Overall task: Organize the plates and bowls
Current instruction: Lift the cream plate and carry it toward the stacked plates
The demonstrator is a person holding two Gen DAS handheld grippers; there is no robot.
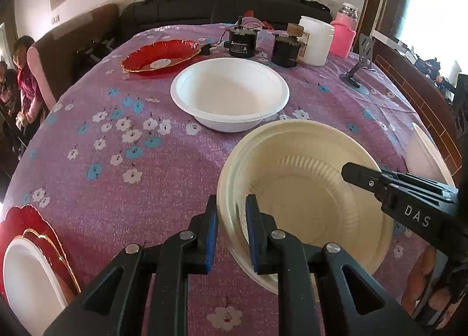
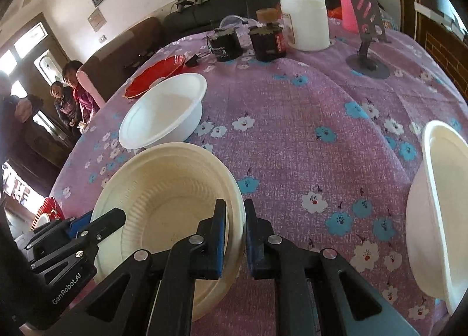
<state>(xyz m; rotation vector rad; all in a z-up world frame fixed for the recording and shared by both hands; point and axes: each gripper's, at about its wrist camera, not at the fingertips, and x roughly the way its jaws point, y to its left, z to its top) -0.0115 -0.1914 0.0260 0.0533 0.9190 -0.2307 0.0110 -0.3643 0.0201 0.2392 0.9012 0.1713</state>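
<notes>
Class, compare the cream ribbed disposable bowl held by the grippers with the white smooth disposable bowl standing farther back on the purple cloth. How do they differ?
The cream ribbed disposable bowl is yellowish with fluted inner walls; the white smooth disposable bowl is bright white and plain inside. The cream bowl is tilted, its rim pinched by the left gripper and the right gripper; the white bowl sits level and untouched. Both are round, empty, flanged disposable bowls.

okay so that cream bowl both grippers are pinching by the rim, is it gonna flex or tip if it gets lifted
The cream bowl looks thin-walled and ribbed, so probably light and a bit flexible. The left gripper and right gripper clamp opposite rims, which should limit tipping.
</notes>
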